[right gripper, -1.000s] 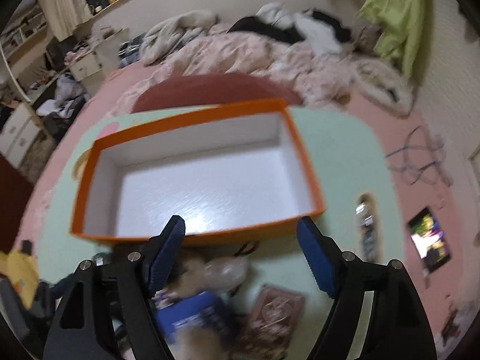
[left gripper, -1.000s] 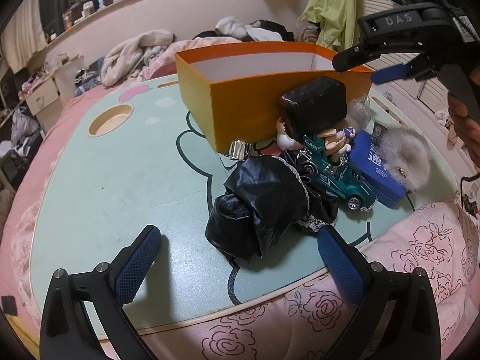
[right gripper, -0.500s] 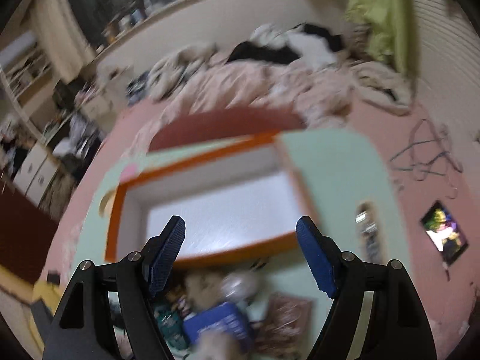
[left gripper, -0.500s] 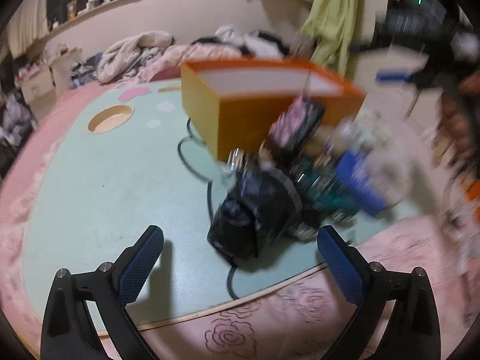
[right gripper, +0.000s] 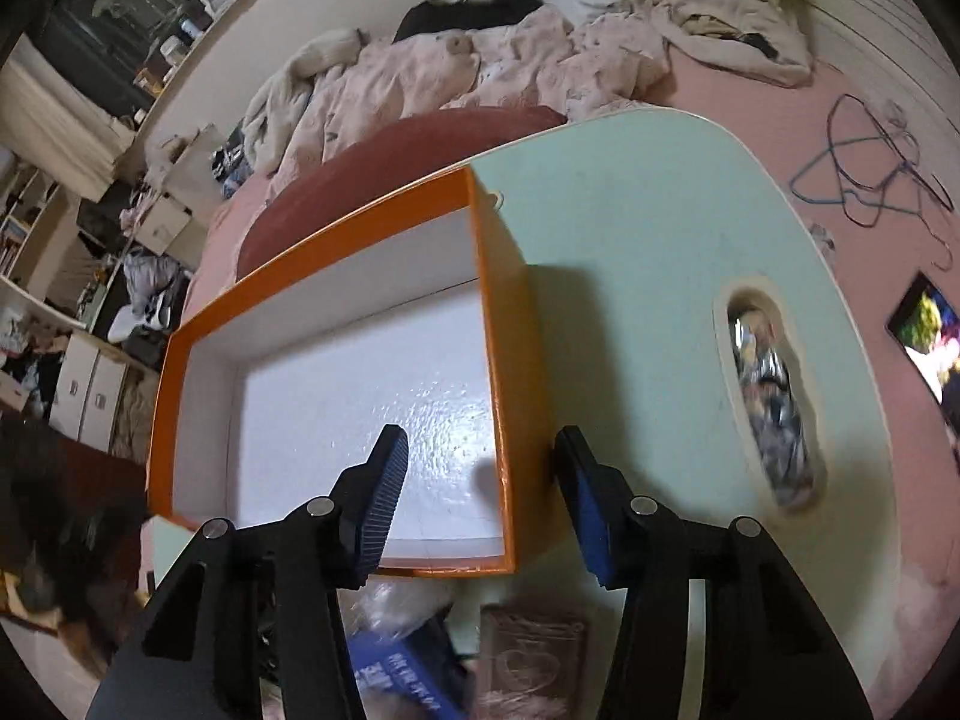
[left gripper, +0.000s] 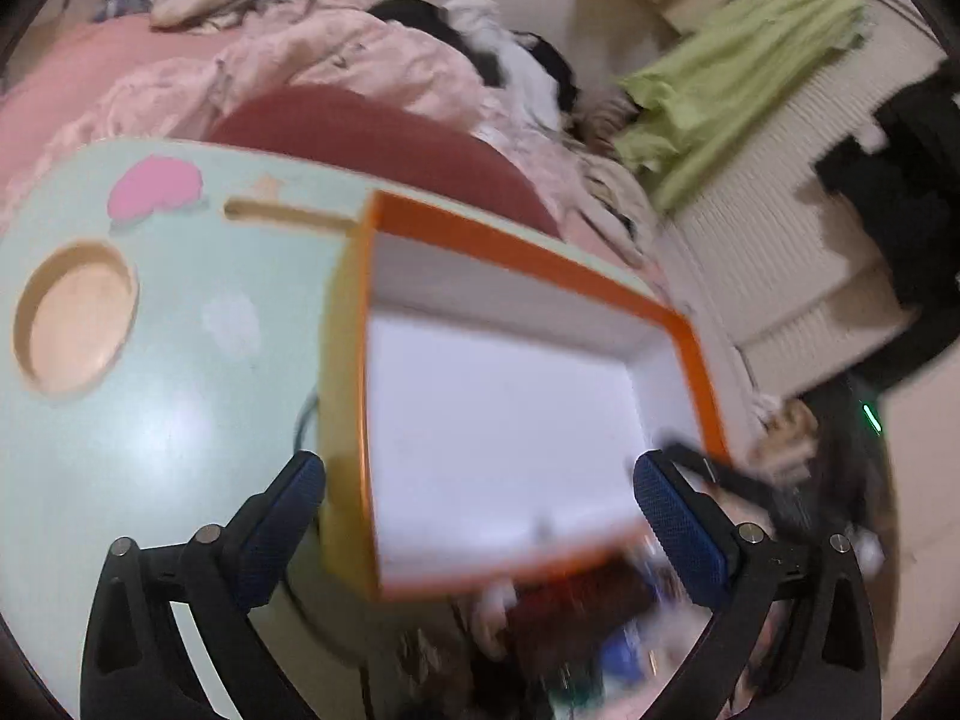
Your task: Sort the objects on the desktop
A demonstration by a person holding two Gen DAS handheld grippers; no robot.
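Two grippers over the orange box (right gripper: 336, 384) on the green surface (right gripper: 630, 276) | right gripper (right gripper: 480, 504) closing astride its right wall, not yet pinching | left gripper (left gripper: 480, 534) wide, empty | box looks light, stiff cardboard, crushable: pinch wall near corner

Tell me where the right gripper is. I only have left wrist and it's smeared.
Observer: The right gripper straddles the orange box's right wall near the front corner, with one finger over the white floor and one outside. Its jaws are closing, and the pads are not yet on the wall.
Operator: What's in front of the box?
Observer: A blue pack with white print.
Operator: And to the right of the box?
Observer: Bare table, then an oval slot with something shiny inside.
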